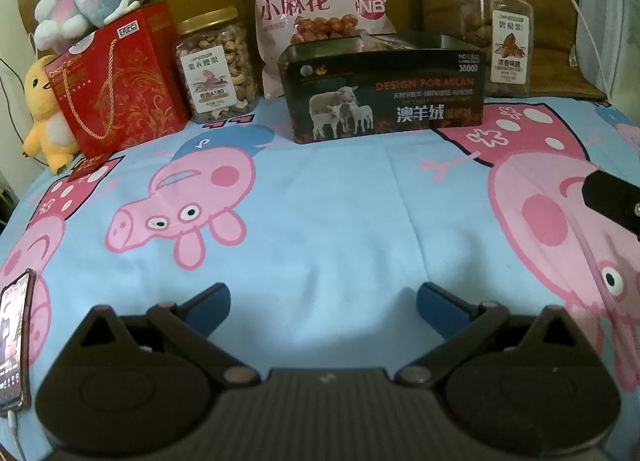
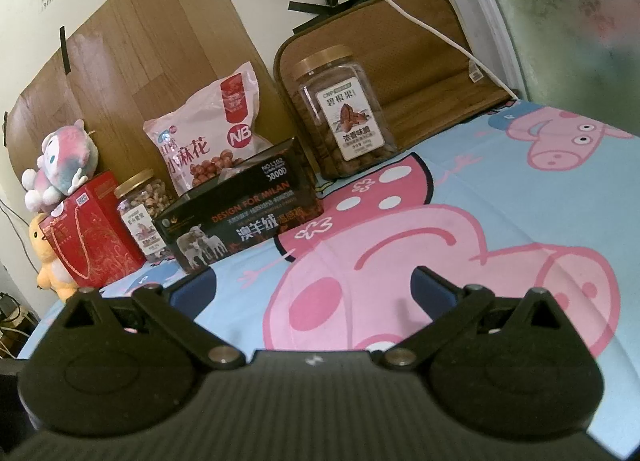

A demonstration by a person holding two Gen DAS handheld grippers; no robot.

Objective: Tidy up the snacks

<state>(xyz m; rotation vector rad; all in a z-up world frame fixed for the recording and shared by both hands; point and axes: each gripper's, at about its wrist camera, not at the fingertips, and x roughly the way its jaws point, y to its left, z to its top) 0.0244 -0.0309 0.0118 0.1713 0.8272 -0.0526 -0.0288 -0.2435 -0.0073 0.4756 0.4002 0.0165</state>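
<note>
From the left wrist view my left gripper [image 1: 323, 311] hangs low over the bed sheet [image 1: 320, 221], fingers [image 1: 210, 311] spread wide with nothing between them, and I take the black box [image 1: 386, 89] as my landmark: dead ahead, well apart from me, lid off. Left of the box stands the cashew jar [image 1: 218, 65], further left the red gift bag [image 1: 116, 85]; behind the box leans the pink snack bag [image 1: 320, 1], and to its right the pecan jar [image 1: 498, 37]. I'd judge nothing is gathered yet, so I want a square, level approach, taking the cashew jar around its flat sides below the lid. Over to the right wrist view: my right gripper [image 2: 314, 289] is likewise splayed and empty, above the sheet, the box [image 2: 240, 217] off to my left, the pecan jar [image 2: 344, 113] just right of it. That jar looks smooth and heavy; grip low, lift straight, keep it clear of the box's rim.
</note>
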